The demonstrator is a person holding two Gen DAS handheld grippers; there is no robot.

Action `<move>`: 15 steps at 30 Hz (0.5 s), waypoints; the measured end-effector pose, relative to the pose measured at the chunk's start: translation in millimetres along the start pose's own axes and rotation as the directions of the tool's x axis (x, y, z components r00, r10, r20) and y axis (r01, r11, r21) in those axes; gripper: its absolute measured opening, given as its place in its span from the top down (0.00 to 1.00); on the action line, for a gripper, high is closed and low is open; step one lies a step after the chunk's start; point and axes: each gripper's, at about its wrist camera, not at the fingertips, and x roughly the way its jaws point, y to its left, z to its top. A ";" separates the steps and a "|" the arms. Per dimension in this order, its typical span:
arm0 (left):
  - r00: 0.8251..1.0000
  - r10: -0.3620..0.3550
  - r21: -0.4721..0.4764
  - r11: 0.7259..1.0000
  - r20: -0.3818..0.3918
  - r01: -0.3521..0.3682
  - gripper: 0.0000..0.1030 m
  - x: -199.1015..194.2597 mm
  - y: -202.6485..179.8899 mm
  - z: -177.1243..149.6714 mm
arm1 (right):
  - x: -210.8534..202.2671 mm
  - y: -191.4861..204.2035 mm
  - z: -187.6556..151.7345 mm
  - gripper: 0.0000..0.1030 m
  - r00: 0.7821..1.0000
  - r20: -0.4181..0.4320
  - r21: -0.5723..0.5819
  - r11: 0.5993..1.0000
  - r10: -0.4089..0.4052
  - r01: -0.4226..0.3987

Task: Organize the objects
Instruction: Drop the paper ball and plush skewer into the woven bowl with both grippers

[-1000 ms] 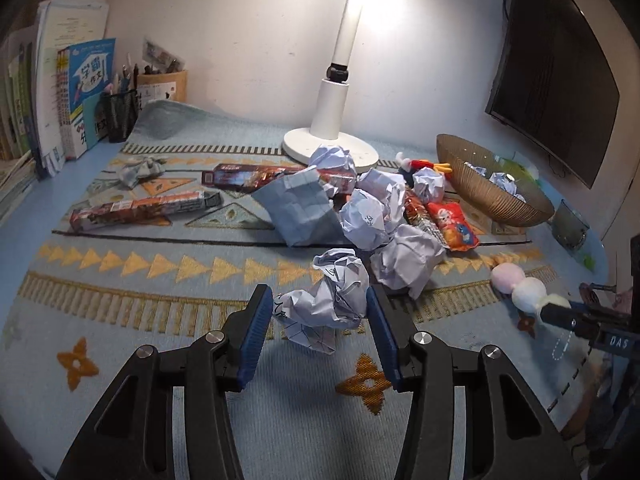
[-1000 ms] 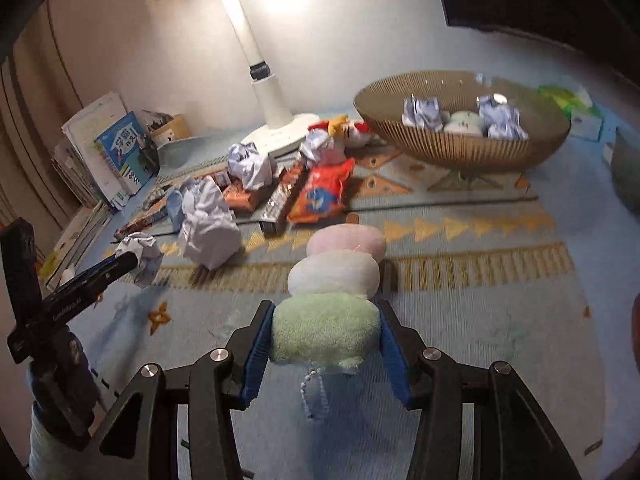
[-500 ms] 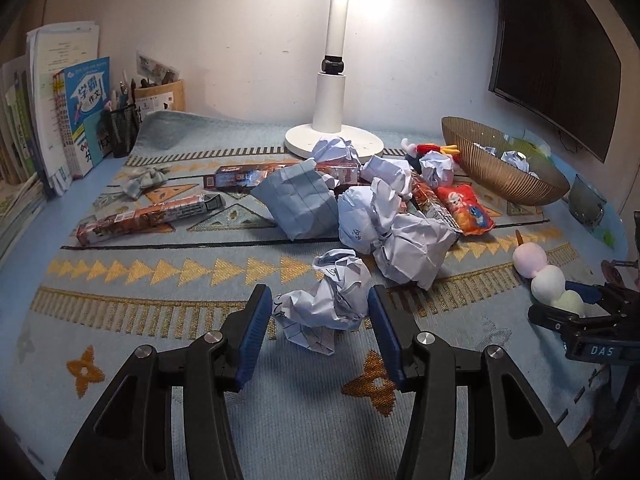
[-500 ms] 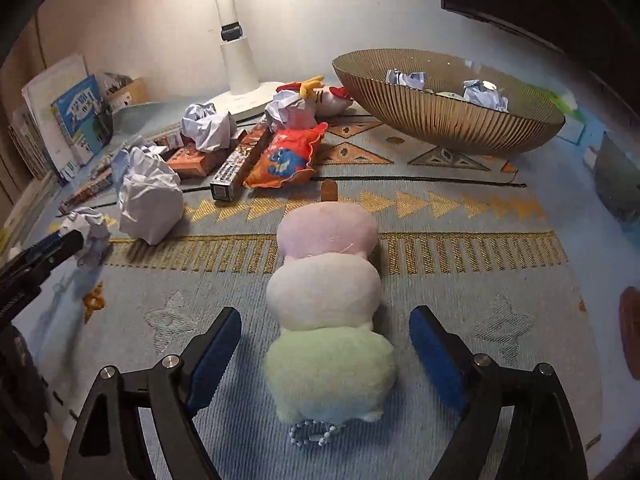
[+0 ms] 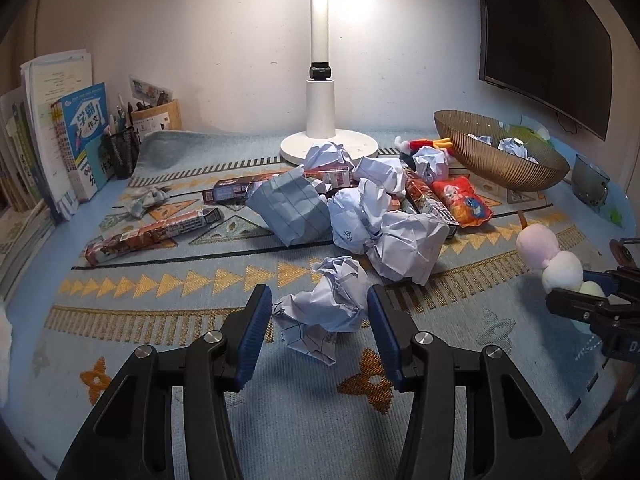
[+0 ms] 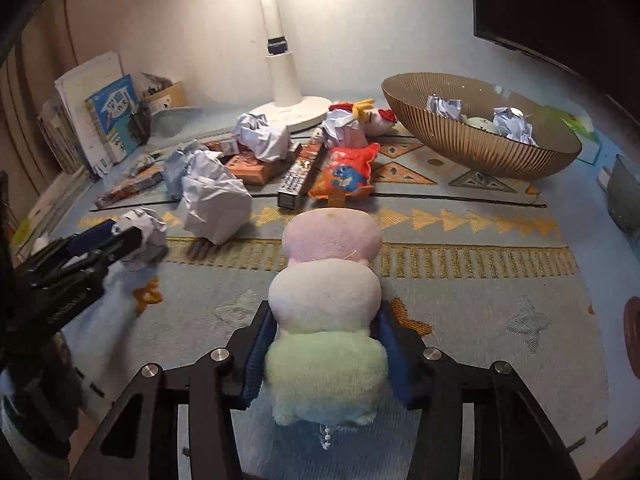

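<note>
1. Ribbed bronze oval bowl (image 6: 480, 148) sits far right on the table, ahead and right of both tools.
2. Right tool (image 6: 326, 354), closing, clamps pastel three-ball plush skewer (image 6: 328, 304); long axis points away, along the fingers.
3. Left tool (image 5: 320, 320) pinches crumpled white paper ball (image 5: 332, 300).

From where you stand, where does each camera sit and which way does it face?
Left wrist view: on the left gripper, looking down across the rug toward the lamp; its fingers hold a crumpled paper ball.
Right wrist view: on the right gripper, facing the bowl; its fingers are closing on a plush toy between them.
Shared: lamp, bowl, crumpled paper ball, plush toy, and each other's gripper.
</note>
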 end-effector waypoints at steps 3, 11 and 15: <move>1.000 -0.007 -0.013 1.000 0.004 0.007 0.55 -3.2 0.9 0.9 | -15.3 -8.3 2.4 0.52 0.999 0.045 0.002 1.000 -0.003 0.003; 0.990 -0.125 -0.065 0.989 0.072 0.130 0.55 -33.6 -16.5 25.0 | -54.7 -69.5 14.5 0.52 0.986 0.101 0.199 0.968 0.135 -0.153; 0.972 -0.203 -0.011 0.978 0.120 0.206 0.55 -38.3 -53.2 70.0 | -78.4 -105.8 36.6 0.52 0.982 0.175 0.241 0.964 0.074 -0.116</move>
